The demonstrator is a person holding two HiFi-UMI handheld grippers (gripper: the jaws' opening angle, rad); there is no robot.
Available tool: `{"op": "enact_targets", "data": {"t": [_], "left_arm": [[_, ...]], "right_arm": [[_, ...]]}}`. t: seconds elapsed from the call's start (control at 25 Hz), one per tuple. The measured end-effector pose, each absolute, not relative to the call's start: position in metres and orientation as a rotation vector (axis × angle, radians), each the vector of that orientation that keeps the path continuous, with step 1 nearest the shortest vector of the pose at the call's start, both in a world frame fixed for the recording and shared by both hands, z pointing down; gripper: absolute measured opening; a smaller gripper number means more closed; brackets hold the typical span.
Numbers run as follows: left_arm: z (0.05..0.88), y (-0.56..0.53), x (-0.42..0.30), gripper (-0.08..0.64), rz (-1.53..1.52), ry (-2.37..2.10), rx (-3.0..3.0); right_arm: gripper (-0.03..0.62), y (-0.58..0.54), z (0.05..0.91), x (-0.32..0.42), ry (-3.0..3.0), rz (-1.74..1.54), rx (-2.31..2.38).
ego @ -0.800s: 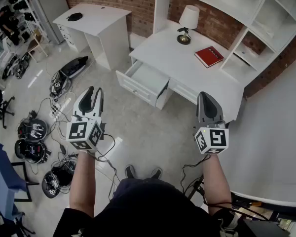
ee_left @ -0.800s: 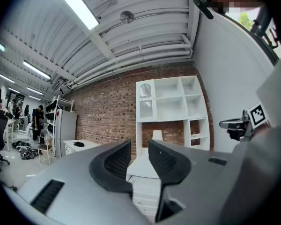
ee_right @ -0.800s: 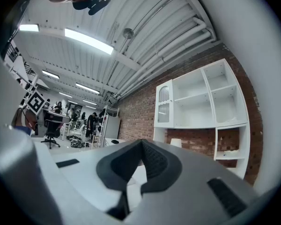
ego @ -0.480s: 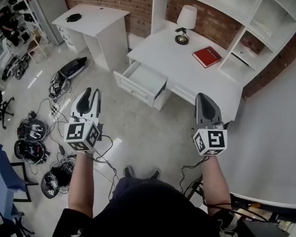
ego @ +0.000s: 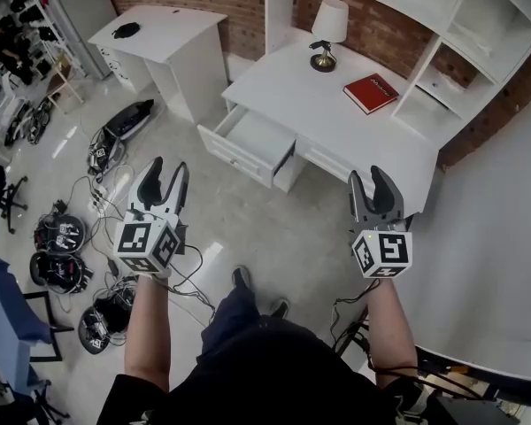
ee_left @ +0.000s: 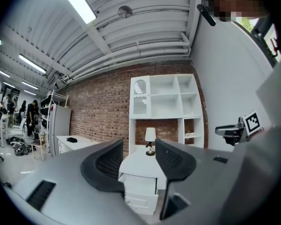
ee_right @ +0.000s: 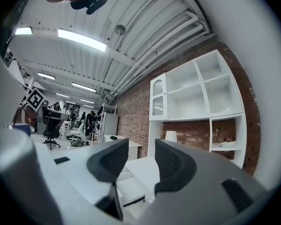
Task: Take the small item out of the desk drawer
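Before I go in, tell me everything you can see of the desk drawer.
The drawer is white, painted wood by its look: a shallow open-topped box with a framed front panel. It stands pulled well out, level, from the left end of the white desk as the head view shows it, hanging over the floor. The part of its inside that shows is pale and bare. No small item shows from here, though the back lies hidden under the desktop. Only the desk touches it.
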State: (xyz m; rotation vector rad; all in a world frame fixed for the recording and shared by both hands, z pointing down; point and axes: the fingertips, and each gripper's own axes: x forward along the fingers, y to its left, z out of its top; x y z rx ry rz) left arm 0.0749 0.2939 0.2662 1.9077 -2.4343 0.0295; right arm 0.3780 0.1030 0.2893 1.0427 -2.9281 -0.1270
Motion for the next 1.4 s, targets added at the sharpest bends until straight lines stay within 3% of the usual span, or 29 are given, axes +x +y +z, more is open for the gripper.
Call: {"op": "enact_targets", "data": {"t": [0.24,0.8,1.4], "left_arm": [[0.292,0.243,0.039,0.23,0.007,-2.369,1.932],[0.346,0.144,-0.156,0.23,0.013,-2.336,1.826],[0.391,0.135,-0.239,0.229,-0.053,-2.289,1.748]], "right_arm": [[0.192,0.067,0.305,0.338,-2.937,-0.127,0.991],[0.193,-0.031,0.322,0.168,-2.829,-0.102,0.983],[0.193,-0.054,0.372,0.049,-2.767,-0.069,0.79]]}}
